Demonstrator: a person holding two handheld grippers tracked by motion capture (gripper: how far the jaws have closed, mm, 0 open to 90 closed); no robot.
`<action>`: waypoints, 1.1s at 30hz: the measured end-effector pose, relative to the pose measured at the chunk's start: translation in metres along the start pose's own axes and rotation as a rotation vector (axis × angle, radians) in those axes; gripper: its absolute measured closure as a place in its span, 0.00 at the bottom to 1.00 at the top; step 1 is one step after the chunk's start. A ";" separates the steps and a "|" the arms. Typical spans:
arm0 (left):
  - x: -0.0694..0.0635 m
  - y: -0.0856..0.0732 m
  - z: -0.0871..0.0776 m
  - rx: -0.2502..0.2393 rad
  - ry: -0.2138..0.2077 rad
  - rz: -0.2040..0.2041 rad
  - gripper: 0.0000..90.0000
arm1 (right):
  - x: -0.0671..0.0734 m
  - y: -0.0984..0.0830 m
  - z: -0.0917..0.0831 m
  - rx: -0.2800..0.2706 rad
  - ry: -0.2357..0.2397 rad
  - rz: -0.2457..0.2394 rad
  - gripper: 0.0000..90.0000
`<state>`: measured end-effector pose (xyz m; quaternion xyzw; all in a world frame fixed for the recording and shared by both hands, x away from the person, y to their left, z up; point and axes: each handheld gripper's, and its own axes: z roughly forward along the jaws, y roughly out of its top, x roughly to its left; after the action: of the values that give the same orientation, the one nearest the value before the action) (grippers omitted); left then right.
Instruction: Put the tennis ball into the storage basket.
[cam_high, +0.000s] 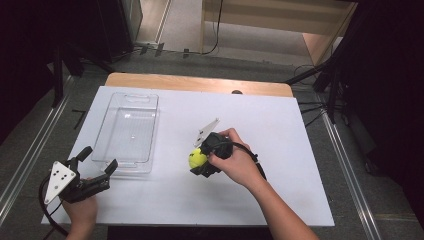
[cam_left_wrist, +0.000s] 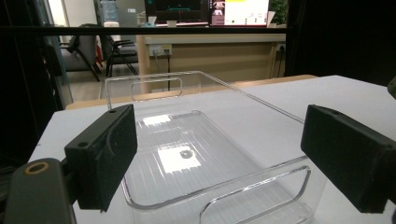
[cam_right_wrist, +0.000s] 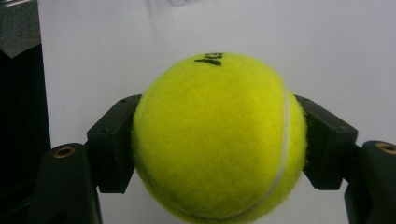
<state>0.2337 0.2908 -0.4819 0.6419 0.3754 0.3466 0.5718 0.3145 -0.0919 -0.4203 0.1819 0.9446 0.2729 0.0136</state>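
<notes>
The tennis ball (cam_high: 197, 158) is clamped in the right gripper (cam_high: 201, 161) mid-table. The clear tray (cam_high: 127, 131), lengthwise toward the far edge, lies to its left, by the wide-open left gripper (cam_high: 98, 160).

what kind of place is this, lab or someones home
Likely a lab or office set up for recording: a white table framed by metal rails, with desks, a chair and lit monitors behind.
</notes>
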 end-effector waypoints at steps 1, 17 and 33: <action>0.000 0.000 0.000 -0.001 0.000 0.000 0.13 | 0.000 0.000 0.000 0.000 0.000 0.000 0.26; 0.000 0.000 0.000 -0.001 -0.005 -0.003 0.13 | 0.001 0.022 0.004 0.005 0.017 -0.030 0.26; 0.001 0.000 0.000 0.003 -0.007 -0.005 0.13 | 0.002 0.046 0.006 0.003 0.028 -0.044 0.26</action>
<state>0.2342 0.2912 -0.4817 0.6431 0.3756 0.3425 0.5728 0.3283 -0.0524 -0.4014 0.1572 0.9489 0.2734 0.0063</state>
